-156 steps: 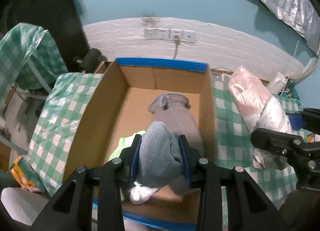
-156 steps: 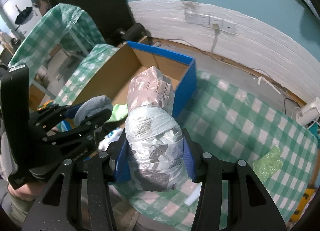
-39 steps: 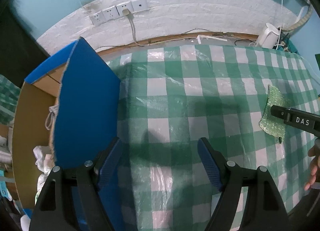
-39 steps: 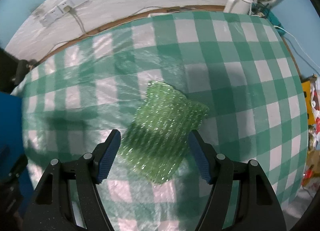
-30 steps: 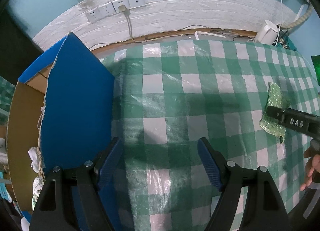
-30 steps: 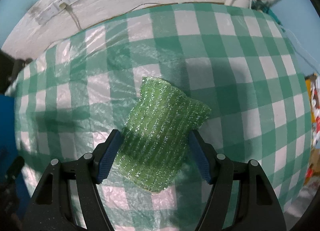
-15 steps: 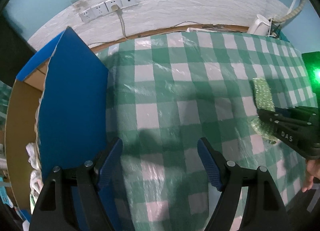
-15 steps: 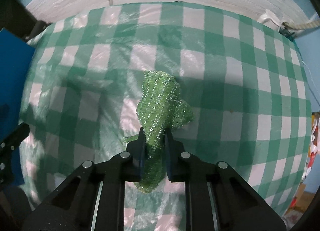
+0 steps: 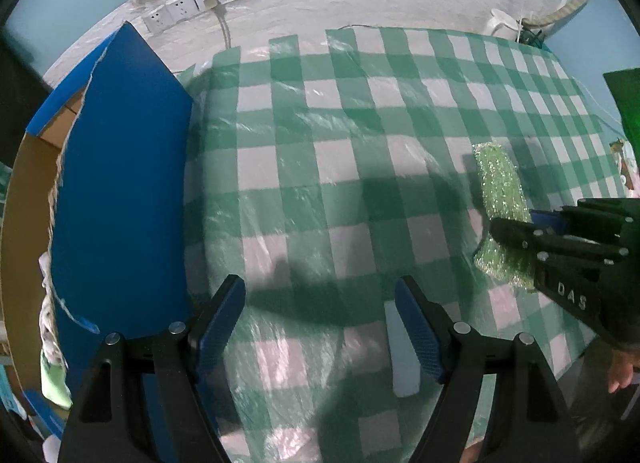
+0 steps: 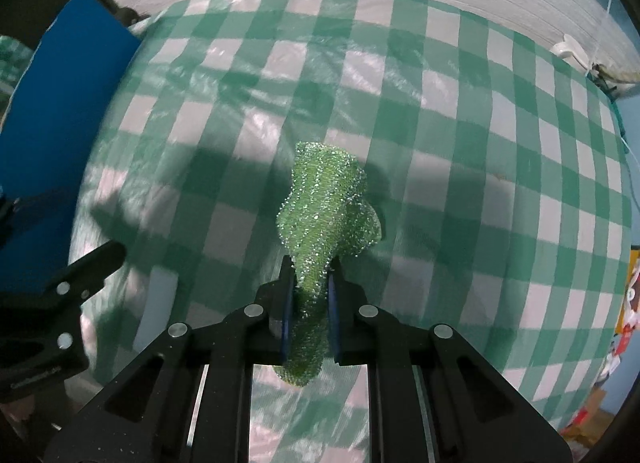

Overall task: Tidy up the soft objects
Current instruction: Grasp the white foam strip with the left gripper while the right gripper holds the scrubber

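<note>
Table point(image 9: 360, 151): carries the box, with the wall behind its far edge.
Box point(image 9: 120, 167): at the table's left edge.
Cloth point(image 10: 320, 215): above the table's middle, clamped in the right gripper point(image 10: 310, 291), off the surface.
Left gripper point(image 9: 320, 327): over the near edge, between box and cloth, jaws apart, nothing between.
Sockets point(image 9: 200, 7): on the wall, behind the box.
Kettle point(image 9: 502, 23): beyond the far right corner.

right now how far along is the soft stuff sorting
Mostly done, it seems: soft items already lie inside the blue cardboard box, and the checked tablecloth shows no other soft item. In hand: the right gripper is shut on the green glittery cloth. Left: dropping it into the box. The left gripper is open and empty.
</note>
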Tool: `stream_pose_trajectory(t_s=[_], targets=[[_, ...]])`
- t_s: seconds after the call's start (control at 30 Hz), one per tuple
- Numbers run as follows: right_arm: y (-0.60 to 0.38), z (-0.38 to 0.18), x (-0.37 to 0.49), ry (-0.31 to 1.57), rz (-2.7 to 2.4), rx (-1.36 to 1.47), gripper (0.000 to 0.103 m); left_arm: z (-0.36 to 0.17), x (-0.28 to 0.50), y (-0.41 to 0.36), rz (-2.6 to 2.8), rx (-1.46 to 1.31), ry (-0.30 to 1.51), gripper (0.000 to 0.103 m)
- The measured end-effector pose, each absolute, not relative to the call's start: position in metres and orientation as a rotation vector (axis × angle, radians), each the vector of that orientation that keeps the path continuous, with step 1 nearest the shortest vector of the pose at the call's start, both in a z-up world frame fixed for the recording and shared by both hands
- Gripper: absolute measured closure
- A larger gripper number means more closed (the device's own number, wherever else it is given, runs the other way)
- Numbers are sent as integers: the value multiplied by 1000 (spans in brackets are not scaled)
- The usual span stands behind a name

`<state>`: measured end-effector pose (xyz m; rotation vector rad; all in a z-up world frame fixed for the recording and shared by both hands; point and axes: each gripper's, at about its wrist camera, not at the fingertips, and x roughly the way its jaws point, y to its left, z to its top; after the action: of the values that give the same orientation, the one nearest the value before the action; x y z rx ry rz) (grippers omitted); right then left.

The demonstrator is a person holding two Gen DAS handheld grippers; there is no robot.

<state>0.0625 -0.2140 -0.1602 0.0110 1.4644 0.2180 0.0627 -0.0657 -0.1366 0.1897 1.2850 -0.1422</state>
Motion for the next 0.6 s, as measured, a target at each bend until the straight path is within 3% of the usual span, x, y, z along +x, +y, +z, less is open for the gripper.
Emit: stream_pose_trajectory(t_s=[0.6], targets=[[-214, -157, 47, 1461, 237, 18, 90, -161, 33, -91, -174, 171, 1366, 26]])
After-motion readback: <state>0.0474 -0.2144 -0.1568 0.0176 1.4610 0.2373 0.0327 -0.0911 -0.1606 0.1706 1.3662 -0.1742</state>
